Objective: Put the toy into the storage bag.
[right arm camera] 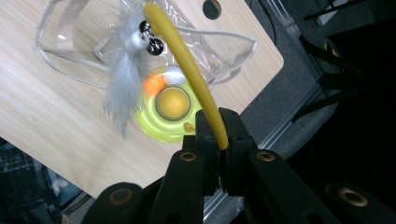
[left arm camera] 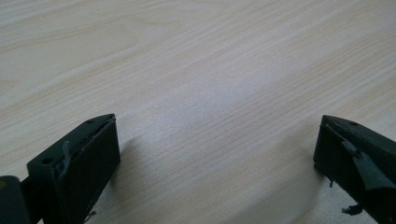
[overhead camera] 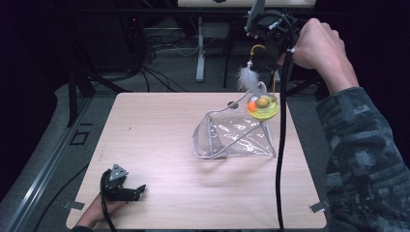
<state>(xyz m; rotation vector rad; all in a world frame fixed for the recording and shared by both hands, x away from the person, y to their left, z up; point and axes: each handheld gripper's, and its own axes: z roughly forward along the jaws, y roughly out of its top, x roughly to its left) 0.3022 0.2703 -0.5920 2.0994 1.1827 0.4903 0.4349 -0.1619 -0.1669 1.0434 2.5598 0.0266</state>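
My right hand-held gripper [right arm camera: 219, 135], upper right of high view, is clenched on the yellow wand [right arm camera: 187, 65]; the toy [overhead camera: 263, 107] dangles below it over the clear bag [overhead camera: 234, 135]. Left hand-held gripper [overhead camera: 138, 191] lies released on the tabletop [overhead camera: 159, 125], lower left.

Left gripper [overhead camera: 126, 191] rests low, jaws wide apart; right gripper [right arm camera: 219, 140] raised high, jaws clamped.
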